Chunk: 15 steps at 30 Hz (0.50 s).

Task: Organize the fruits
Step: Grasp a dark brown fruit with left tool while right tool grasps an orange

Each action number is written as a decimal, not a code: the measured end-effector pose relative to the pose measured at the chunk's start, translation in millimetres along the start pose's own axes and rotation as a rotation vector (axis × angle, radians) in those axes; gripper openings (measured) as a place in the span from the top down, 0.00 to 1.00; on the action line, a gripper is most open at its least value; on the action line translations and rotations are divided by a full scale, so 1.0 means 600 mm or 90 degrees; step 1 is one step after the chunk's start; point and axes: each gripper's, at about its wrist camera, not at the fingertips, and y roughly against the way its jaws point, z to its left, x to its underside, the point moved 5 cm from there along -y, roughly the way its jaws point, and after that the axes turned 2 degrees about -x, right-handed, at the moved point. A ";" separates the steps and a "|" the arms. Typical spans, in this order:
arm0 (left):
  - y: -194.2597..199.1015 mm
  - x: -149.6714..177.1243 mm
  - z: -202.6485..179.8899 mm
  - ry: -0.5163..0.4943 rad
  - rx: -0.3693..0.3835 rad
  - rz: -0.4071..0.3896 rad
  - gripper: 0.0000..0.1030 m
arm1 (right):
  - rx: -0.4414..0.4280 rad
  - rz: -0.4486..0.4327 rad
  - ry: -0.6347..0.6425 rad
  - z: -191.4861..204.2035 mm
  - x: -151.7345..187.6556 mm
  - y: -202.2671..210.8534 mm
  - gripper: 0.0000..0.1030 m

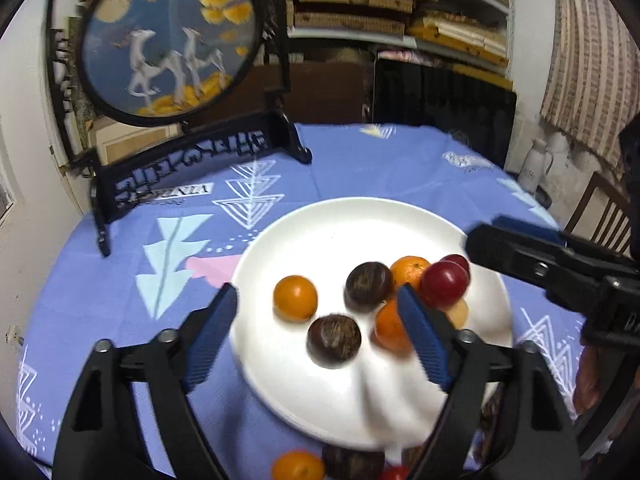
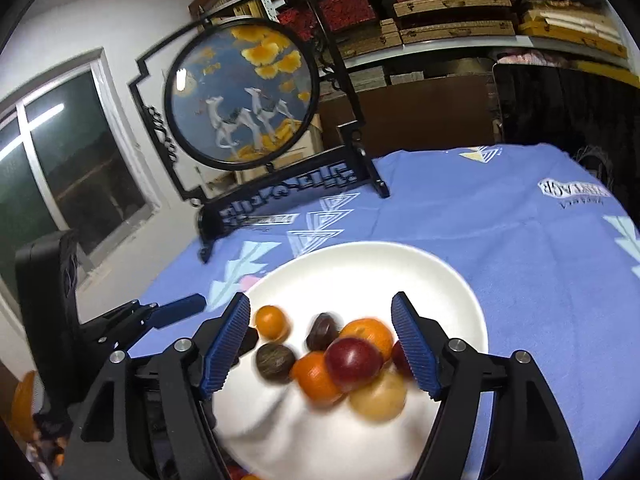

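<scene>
Nearest the left wrist camera, the left gripper (image 1: 316, 336) points forward and downward over the near rim of the white plate (image 1: 360, 224). Its jaws stand wide apart with nothing pressed between them; one blue pad hangs over the tablecloth (image 1: 360, 160) just left of the plate, the other over the fruit pile. Below the plate's near rim, an orange fruit (image 1: 298, 466) and a dark one (image 1: 352, 462) lie on the table, partly hidden.

The right gripper (image 2: 322, 350) tilts down the same way, jaws parted and empty, framing the heap from just above. From the left wrist view it reaches in from the right edge, its tip over the plate's right rim.

On the plate, a dark brown fruit (image 1: 334, 340) lies nearest, a lone orange fruit (image 1: 295, 298) to its left, apart from the others. To the right the rest cluster, touching: a second dark fruit (image 1: 368, 286), two oranges (image 1: 410, 272), two red fruits (image 1: 444, 284) and a pale yellow one (image 2: 378, 398).

Farther back on the table stands a black-framed round screen (image 1: 168, 40) painted with white deer. Behind it, shelves (image 1: 400, 36) hold stacked boxes.
</scene>
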 end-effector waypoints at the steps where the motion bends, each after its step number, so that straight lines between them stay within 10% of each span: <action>1: 0.009 0.006 0.003 0.000 0.003 -0.001 0.18 | 0.006 0.016 0.005 0.000 0.013 0.015 0.27; 15: 0.134 0.172 0.021 -0.087 -0.006 0.073 0.13 | 0.077 0.210 0.180 0.026 0.240 0.105 0.27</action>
